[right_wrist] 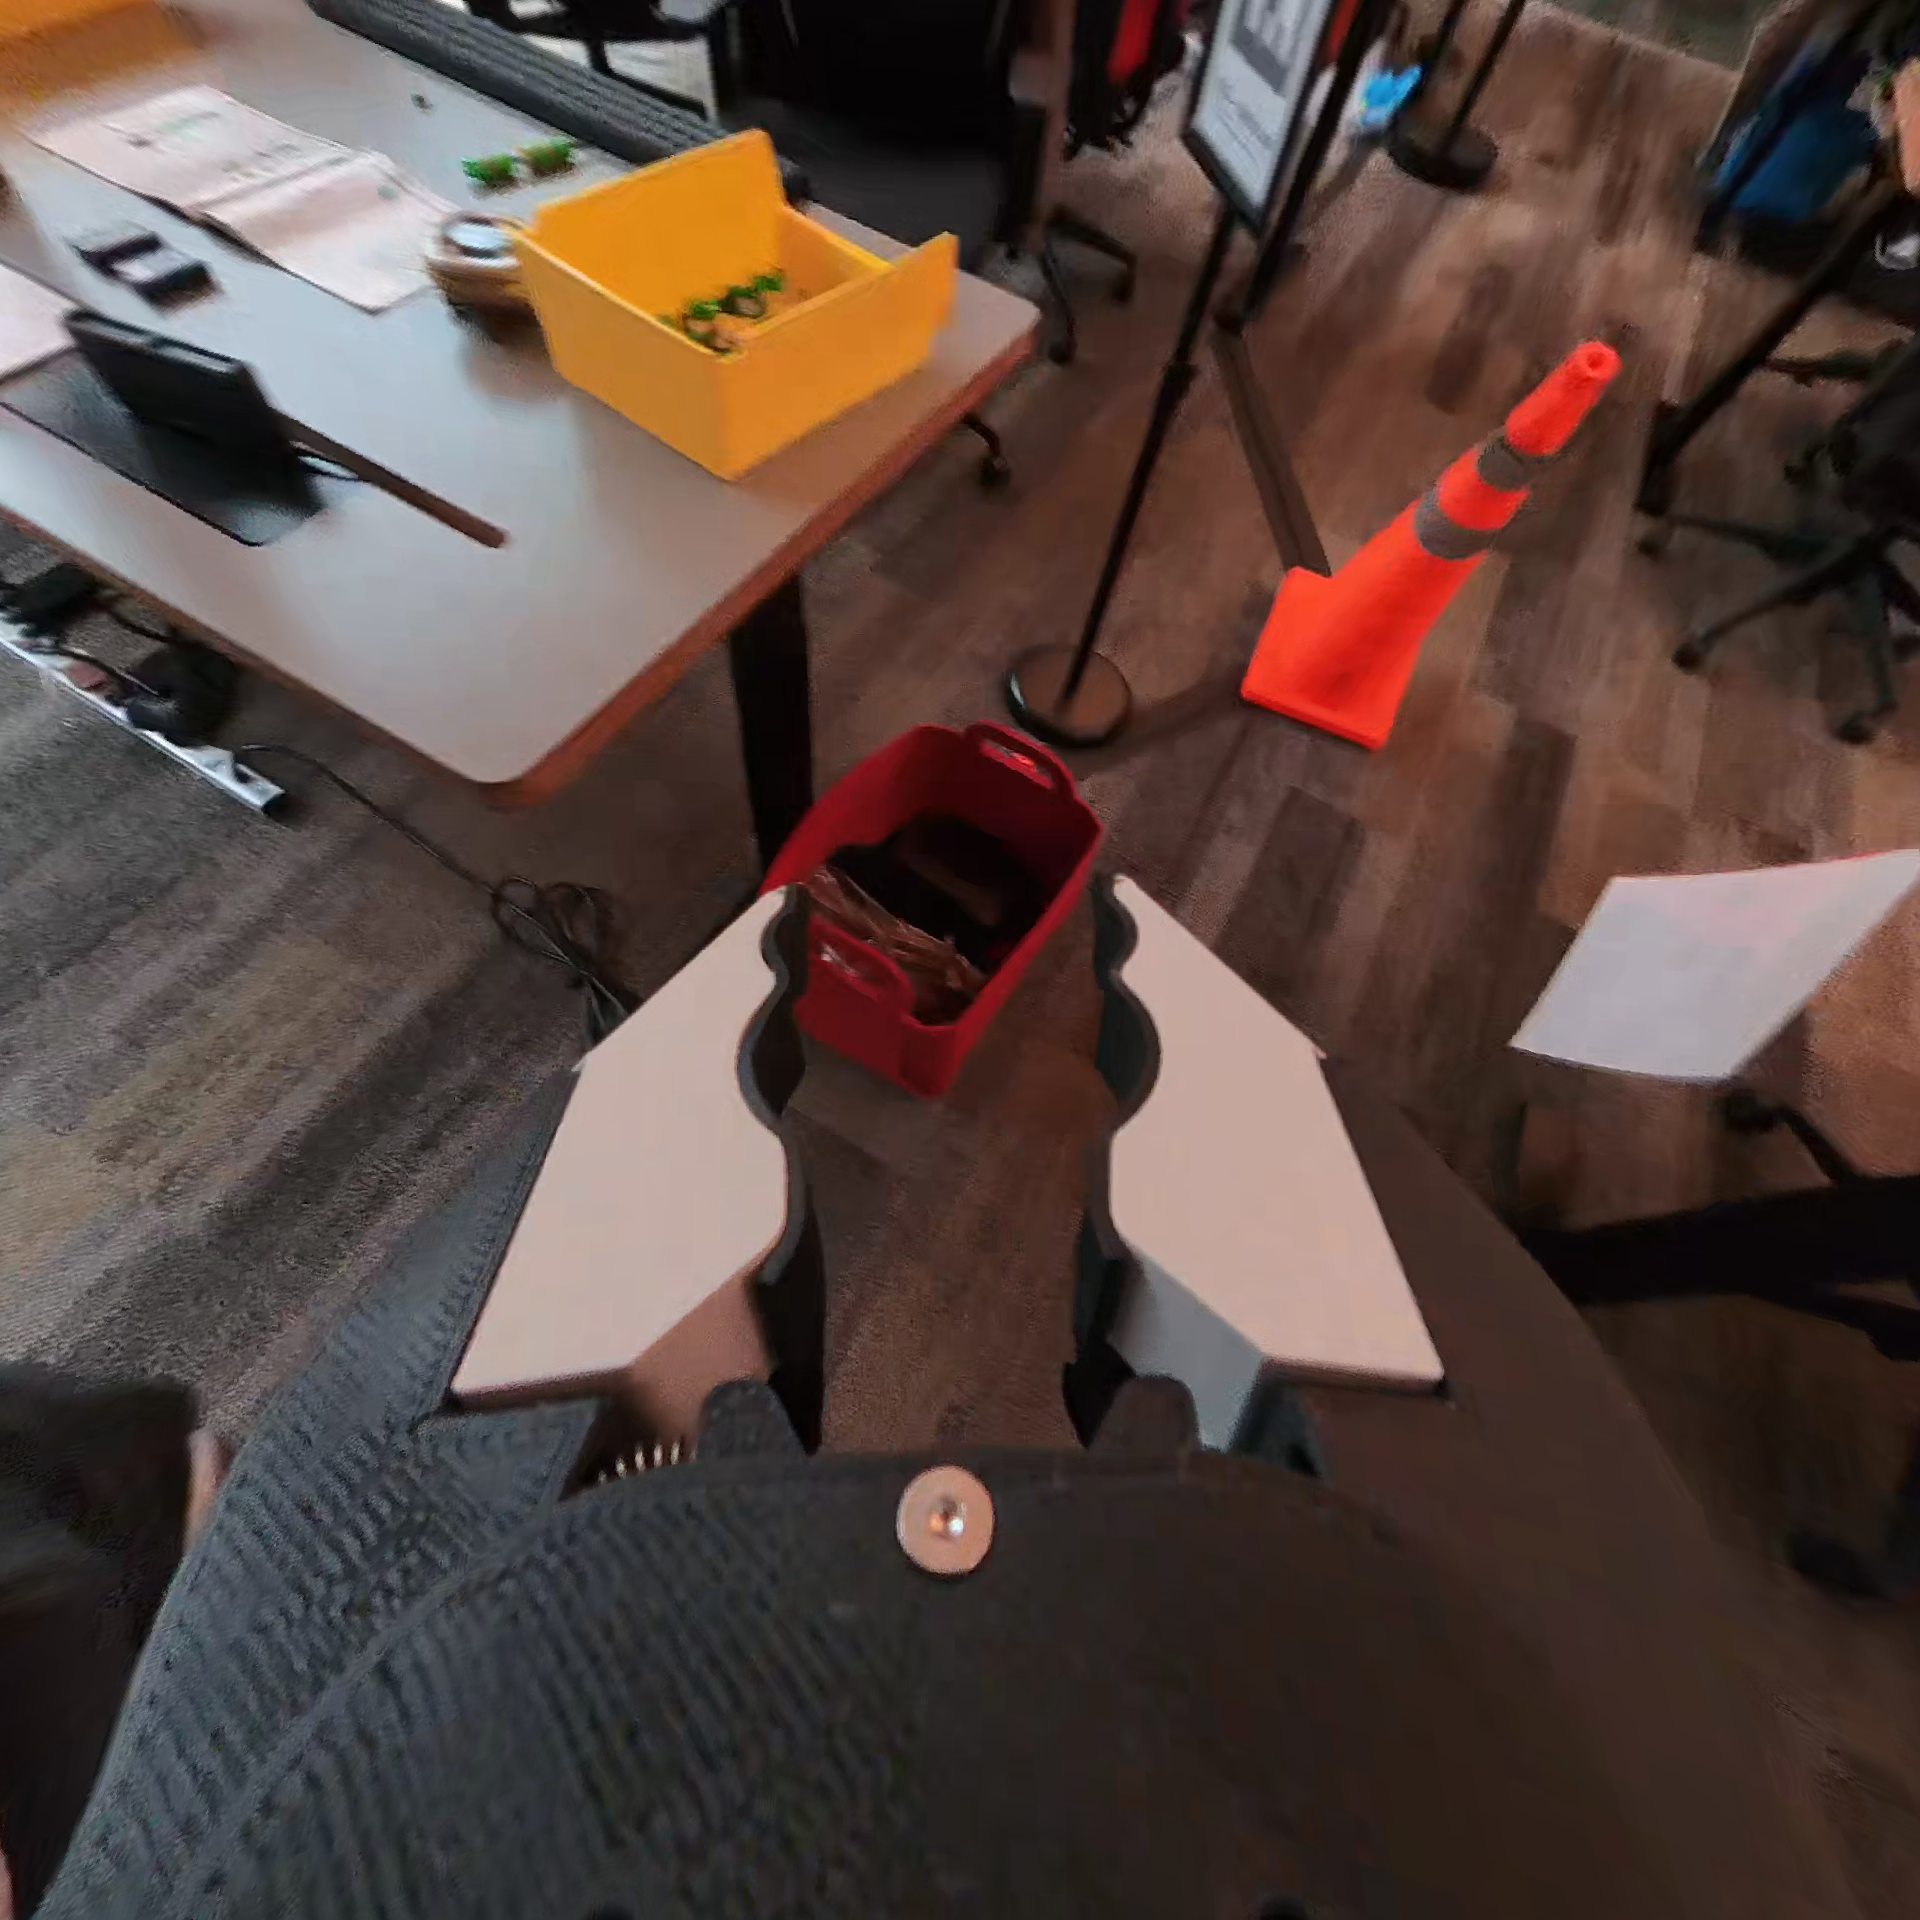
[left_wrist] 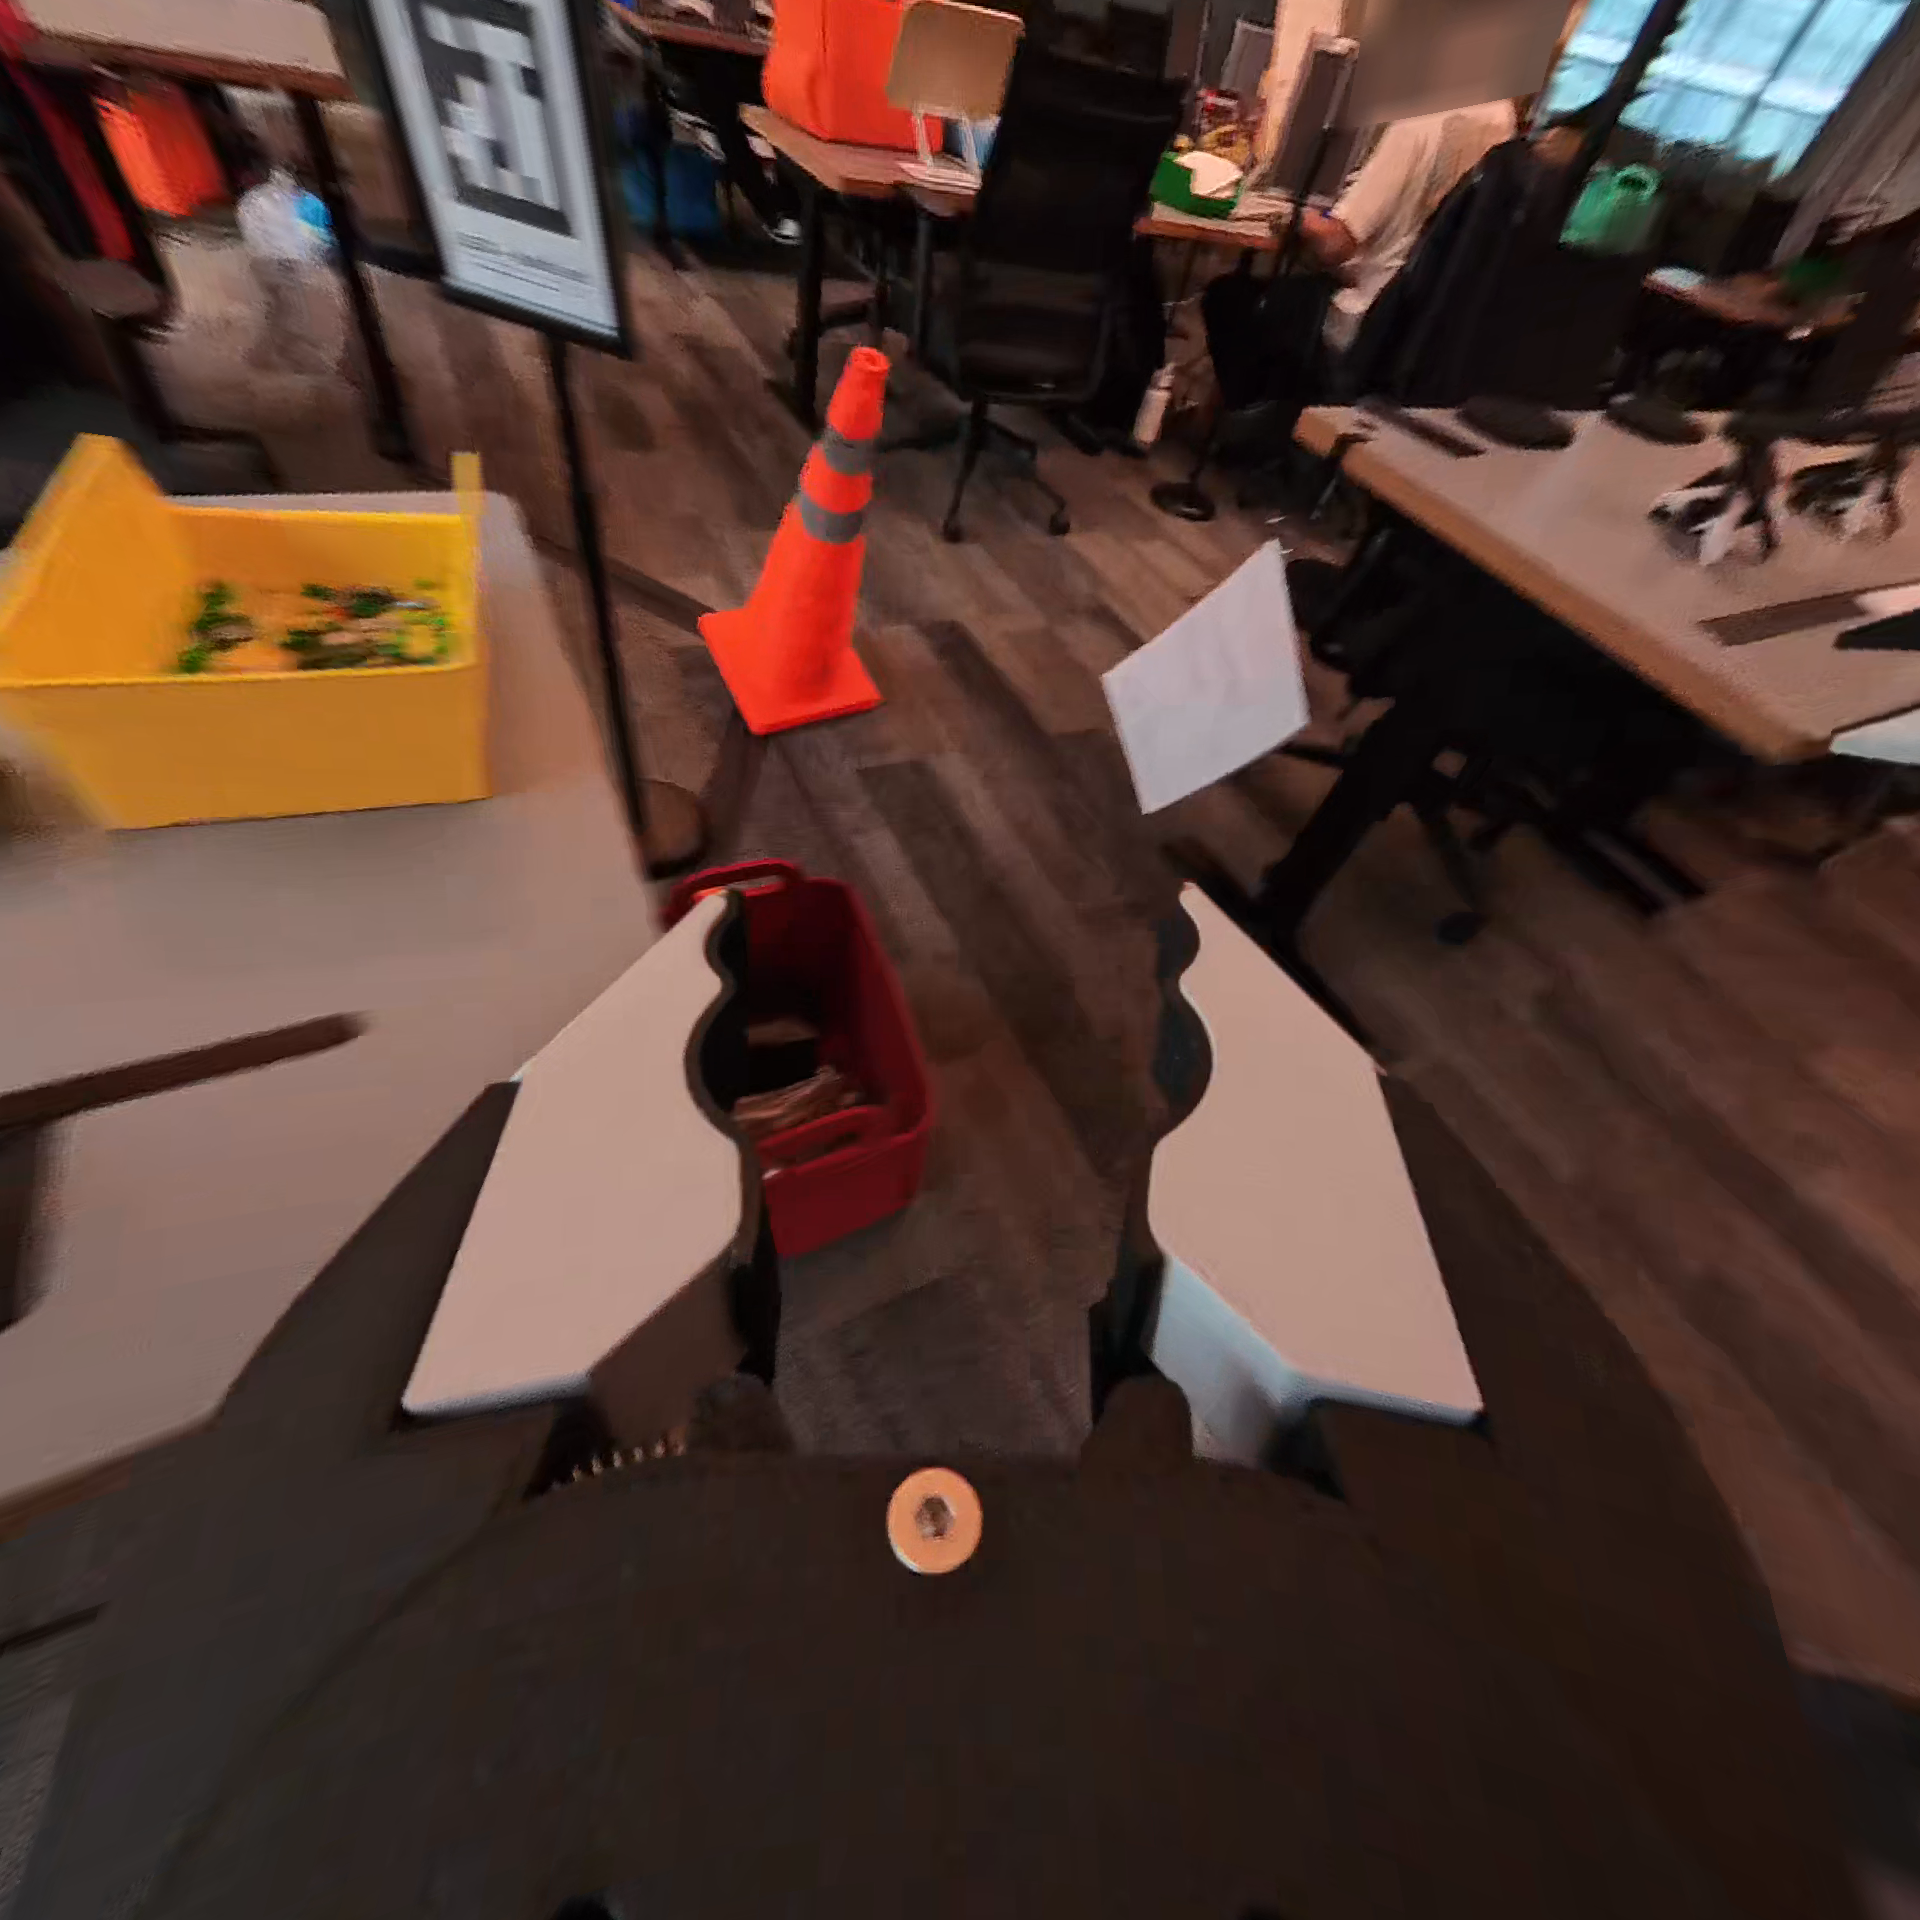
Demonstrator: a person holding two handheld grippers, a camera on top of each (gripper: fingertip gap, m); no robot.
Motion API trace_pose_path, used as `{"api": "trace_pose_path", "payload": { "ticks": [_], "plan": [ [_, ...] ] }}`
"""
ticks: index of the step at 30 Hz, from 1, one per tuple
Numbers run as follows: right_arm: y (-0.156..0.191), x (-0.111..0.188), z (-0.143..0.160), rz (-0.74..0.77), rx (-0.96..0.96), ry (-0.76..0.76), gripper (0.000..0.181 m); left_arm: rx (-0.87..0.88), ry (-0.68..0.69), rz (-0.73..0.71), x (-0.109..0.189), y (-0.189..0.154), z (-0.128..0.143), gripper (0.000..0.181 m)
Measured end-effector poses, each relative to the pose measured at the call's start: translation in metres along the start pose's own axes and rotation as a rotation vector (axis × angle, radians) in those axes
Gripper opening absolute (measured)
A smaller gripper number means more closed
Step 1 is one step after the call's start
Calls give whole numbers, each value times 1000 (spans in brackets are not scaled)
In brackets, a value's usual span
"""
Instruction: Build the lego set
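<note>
1. Left wrist view: the left gripper [left_wrist: 951, 914] is held out over the floor with its jaws spread wide and nothing between them. Everything here is pretty motion-blurred.
2. Off to the left sits a yellow bin [left_wrist: 260, 727] on the corner of a grey table [left_wrist: 312, 935], and the lego pieces [left_wrist: 322, 623] are inside it, mostly green bits, too smeared to make out shapes. So the task stuff is well away from this gripper.
3. Straight ahead on the floor, partly behind the left finger, is a red basket [left_wrist: 862, 1039] with handles and some brownish stuff in it. Farther back there's an orange traffic cone [left_wrist: 810, 582] and a framed sign [left_wrist: 499, 156] on a black stand. A white sheet of paper [left_wrist: 1205, 686] hangs at the edge of another table on the right.
4. Right wrist view: the right gripper [right_wrist: 940, 904] is also wide open and empty, aimed down at the floor.
5. The same red basket [right_wrist: 904, 1029] shows right between its fingertips, but it's down on the floor, not being gripped.
6. The yellow bin [right_wrist: 727, 384] is up left near the table [right_wrist: 468, 603] corner, with the green lego pieces [right_wrist: 727, 301] inside, and a couple more green pieces [right_wrist: 520, 161] lie on the tabletop behind it. The cone [right_wrist: 1382, 613] stands off to the right.
</note>
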State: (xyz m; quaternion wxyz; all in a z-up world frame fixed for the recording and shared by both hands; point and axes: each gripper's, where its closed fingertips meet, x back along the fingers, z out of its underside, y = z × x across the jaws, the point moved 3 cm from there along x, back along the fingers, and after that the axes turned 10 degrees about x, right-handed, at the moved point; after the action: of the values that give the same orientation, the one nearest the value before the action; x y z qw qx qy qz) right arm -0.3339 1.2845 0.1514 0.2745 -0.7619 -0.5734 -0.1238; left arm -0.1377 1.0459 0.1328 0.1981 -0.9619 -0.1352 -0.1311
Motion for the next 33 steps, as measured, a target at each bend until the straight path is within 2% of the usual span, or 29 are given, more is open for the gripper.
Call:
{"api": "trace_pose_path", "payload": {
  "ticks": [2, 4, 7, 10, 13, 17, 21, 26, 29, 33],
  "plan": [
    [-68, 7, -8, 10, 27, -30, 54, -23, -16, 37, -58, -34, -21, 76],
    [-129, -6, -16, 15, 83, -52, 54, -58, -26, 55, -112, -57, -37, 76],
    [-203, -57, -32, 7, 127, -87, 54, -53, 8, 113, -192, -78, -51, 79],
    [-260, -114, -57, 21, 116, -139, 55, -25, -1, 178, -275, -87, -76, 79],
    [-315, -166, -78, 44, 132, -184, 53, -17, -61, 246, -362, -90, -113, 74],
    [-401, -233, -104, 46, 170, -87, 51, -33, -51, 302, -467, -87, -178, 74],
    [-489, -300, -145, 26, 213, -86, 51, -87, -97, 312, -545, -76, -249, 74],
    [-589, -406, -196, -21, 265, -178, 51, -58, -215, 232, -639, -42, -322, 74],
    [-640, -482, -233, -126, 323, -261, 51, -17, -323, 87, -681, -8, -367, 74],
    [-696, -594, -298, -345, 375, -353, 50, 97, -449, -203, -712, 47, -419, 73]
  ]
}}
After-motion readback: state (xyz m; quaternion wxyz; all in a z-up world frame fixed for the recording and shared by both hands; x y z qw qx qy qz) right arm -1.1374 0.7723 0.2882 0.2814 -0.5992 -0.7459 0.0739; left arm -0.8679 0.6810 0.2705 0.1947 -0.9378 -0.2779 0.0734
